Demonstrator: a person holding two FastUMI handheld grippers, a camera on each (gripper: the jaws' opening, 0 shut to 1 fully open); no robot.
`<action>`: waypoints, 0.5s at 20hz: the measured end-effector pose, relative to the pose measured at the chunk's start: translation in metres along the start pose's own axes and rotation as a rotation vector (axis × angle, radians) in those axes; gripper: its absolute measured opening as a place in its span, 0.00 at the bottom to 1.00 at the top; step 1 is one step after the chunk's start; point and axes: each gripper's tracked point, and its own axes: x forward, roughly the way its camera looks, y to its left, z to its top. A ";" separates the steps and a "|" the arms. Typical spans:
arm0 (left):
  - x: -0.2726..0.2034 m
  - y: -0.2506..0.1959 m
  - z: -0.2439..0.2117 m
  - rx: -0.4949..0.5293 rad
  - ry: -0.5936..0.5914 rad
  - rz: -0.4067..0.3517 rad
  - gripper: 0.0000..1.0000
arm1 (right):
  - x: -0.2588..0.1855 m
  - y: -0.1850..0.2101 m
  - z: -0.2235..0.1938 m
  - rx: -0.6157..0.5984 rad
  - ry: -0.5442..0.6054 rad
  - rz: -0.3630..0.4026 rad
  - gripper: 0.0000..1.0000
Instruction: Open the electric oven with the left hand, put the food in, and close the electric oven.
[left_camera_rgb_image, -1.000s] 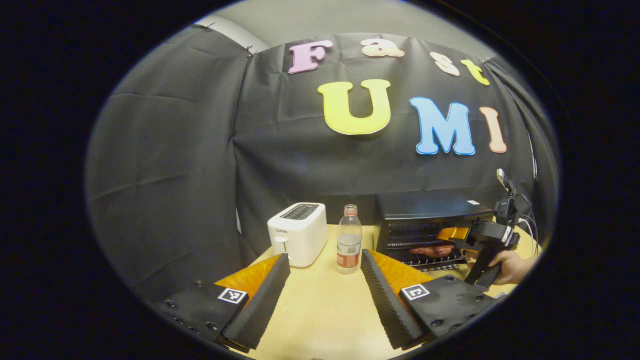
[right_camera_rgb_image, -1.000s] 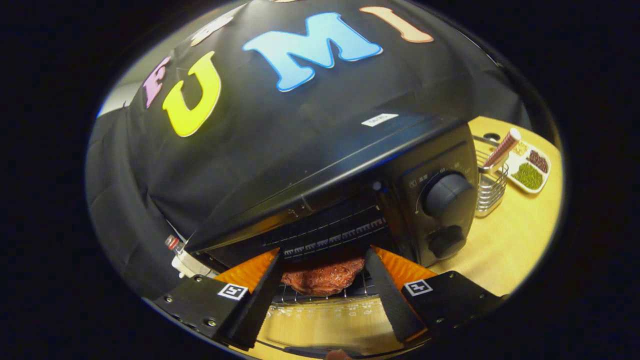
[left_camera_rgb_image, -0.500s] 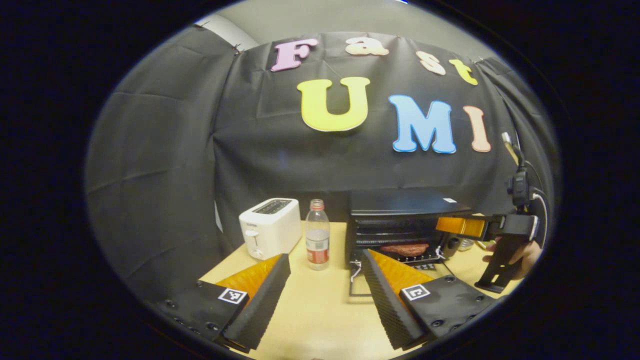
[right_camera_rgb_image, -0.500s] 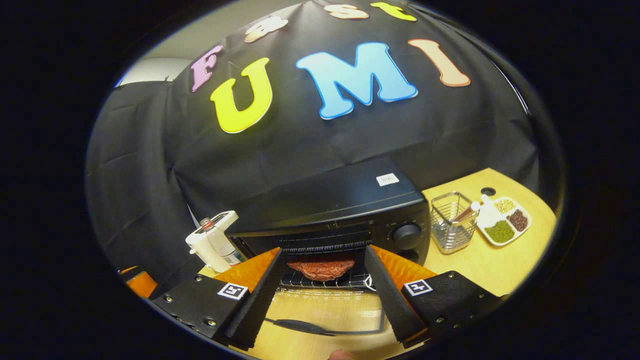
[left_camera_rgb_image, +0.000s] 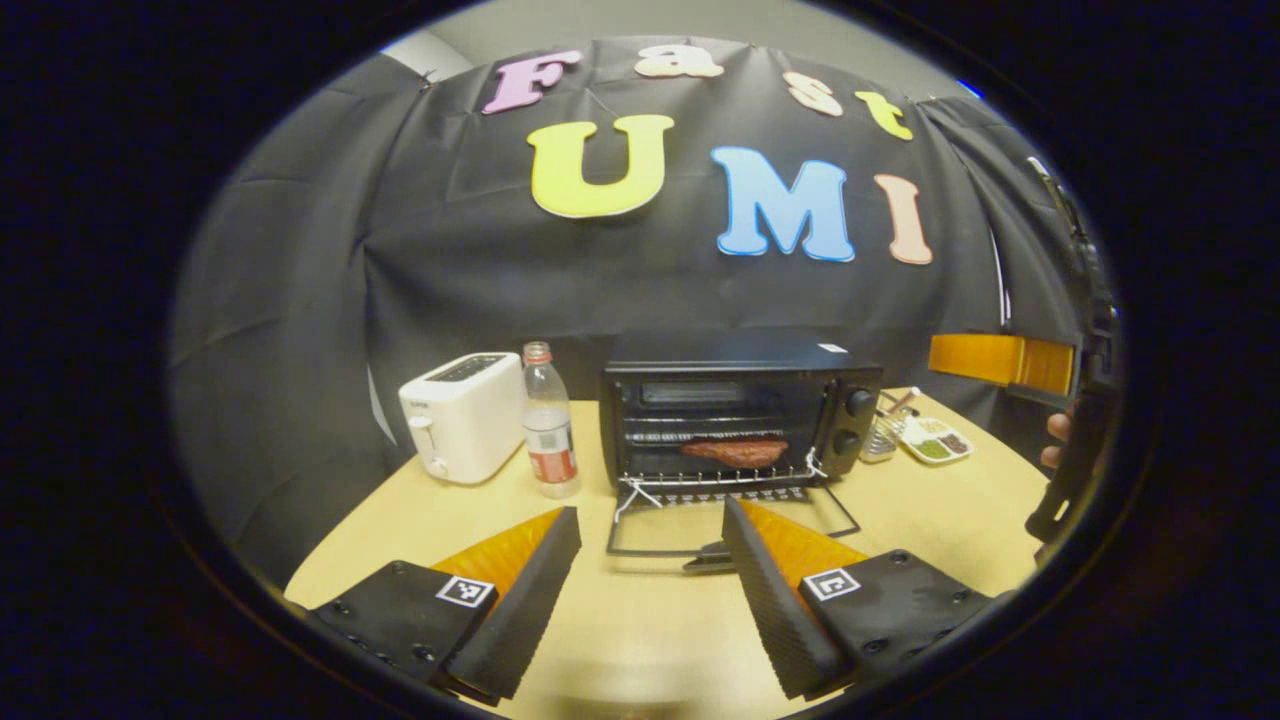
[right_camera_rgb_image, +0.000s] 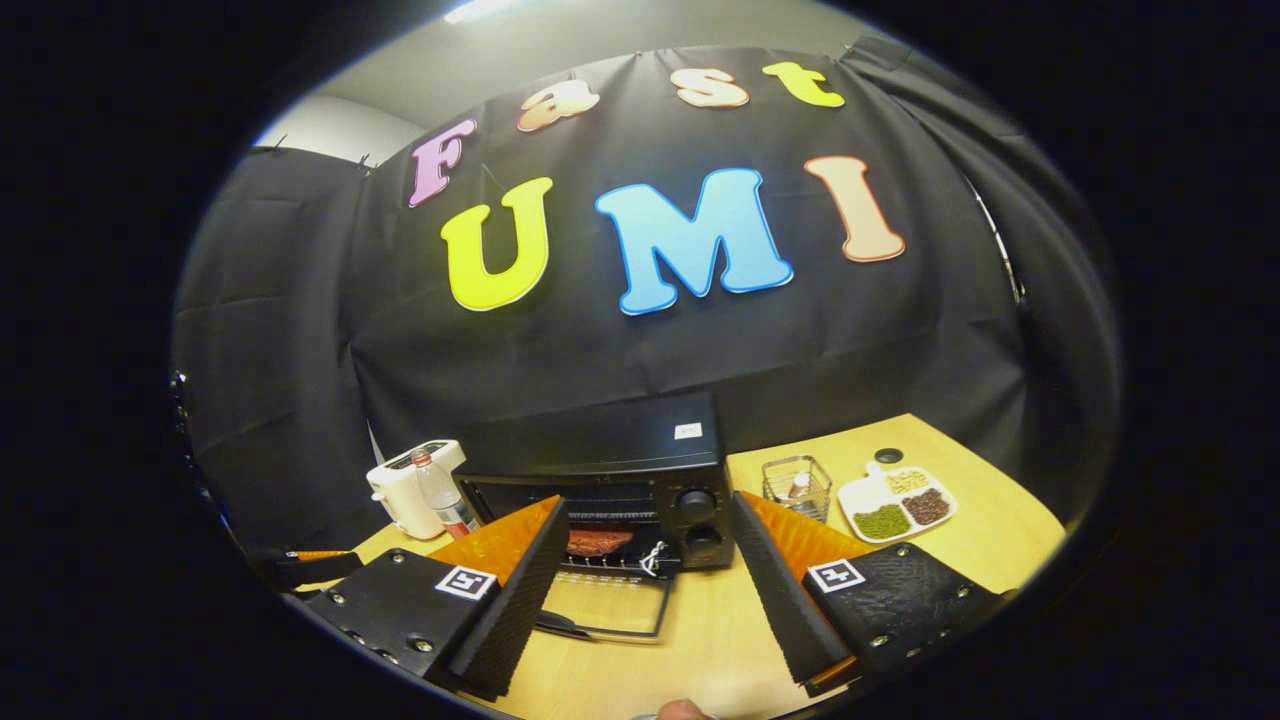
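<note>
Closing oven door (left_camera_rgb_image: 728, 527) comes next, likely. Food (left_camera_rgb_image: 737, 451) sits on rack inside oven (left_camera_rgb_image: 738, 412), door flat on table (left_camera_rgb_image: 620, 620). Left gripper (left_camera_rgb_image: 650, 590) jaws wide, empty; right gripper (right_camera_rgb_image: 648, 585) same. Hook under door handle (left_camera_rgb_image: 712, 560), lift up slow, push till shut.

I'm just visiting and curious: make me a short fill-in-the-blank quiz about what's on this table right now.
1. The oven door is ____.
2. The piece of meat lies on the oven's wire ____.
3. Between the white toaster and the oven stands a plastic ____.
4. Both the left gripper and the right gripper are ____.

Missing words: open; rack; bottle; open
</note>
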 end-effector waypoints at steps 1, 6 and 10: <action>0.003 -0.007 -0.005 -0.003 0.015 -0.013 1.00 | -0.007 -0.009 0.002 -0.012 -0.006 -0.016 0.97; 0.021 -0.037 -0.037 -0.034 0.114 -0.078 0.96 | -0.036 -0.042 0.014 -0.058 -0.030 -0.078 0.98; 0.038 -0.052 -0.071 -0.046 0.228 -0.088 0.97 | -0.051 -0.063 0.015 -0.092 -0.023 -0.125 0.98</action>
